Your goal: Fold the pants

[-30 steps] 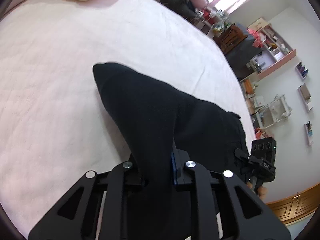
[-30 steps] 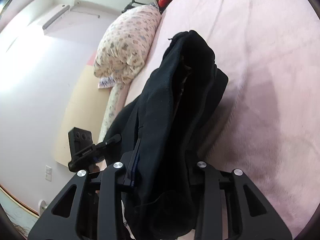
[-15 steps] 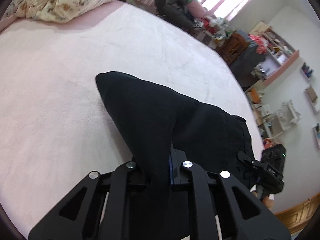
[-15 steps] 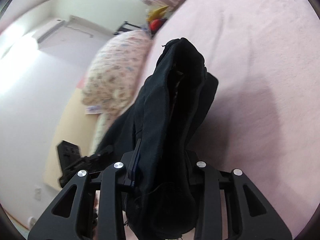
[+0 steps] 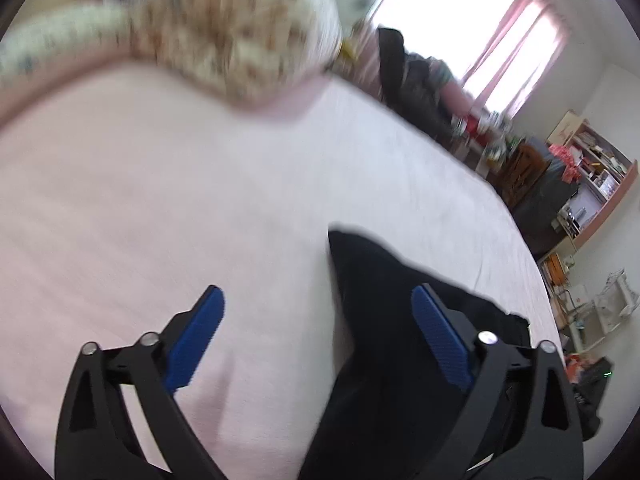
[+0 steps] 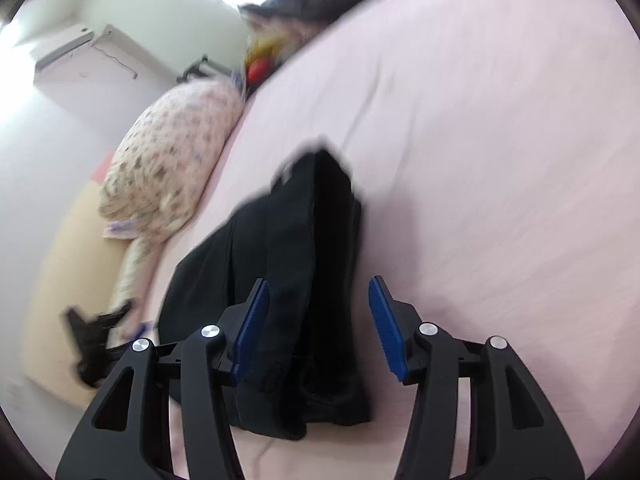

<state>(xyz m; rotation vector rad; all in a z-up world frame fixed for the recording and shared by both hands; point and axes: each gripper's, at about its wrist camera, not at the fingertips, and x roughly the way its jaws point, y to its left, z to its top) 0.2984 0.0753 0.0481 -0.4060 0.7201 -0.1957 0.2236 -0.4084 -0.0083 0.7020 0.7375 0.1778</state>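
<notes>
The black pants (image 5: 380,320) lie folded in a long heap on the pink bed (image 5: 160,208). My left gripper (image 5: 316,292) is opening wide; the cloth lies loose between its jaws, close to the right blue pad (image 5: 440,340), and neither pad presses on it. In the right wrist view the pants (image 6: 304,248) run away from me in a thick ridge. My right gripper (image 6: 318,282) is opening too, with the bundle's near end between its pads and a gap at the right pad (image 6: 386,328). The left gripper (image 6: 92,344) shows blurred at the far left.
A floral quilt (image 5: 224,28) is bunched at the head of the bed, also seen as the quilt (image 6: 168,168). Dark clothes (image 5: 412,80) pile by the window. Shelves and furniture (image 5: 580,184) line the right wall. Pink sheet stretches around the pants.
Both grippers were shut on the pants and now stand spread, having let the cloth go. The pants have dropped onto the bed, and both views have tipped upward with motion blur.
</notes>
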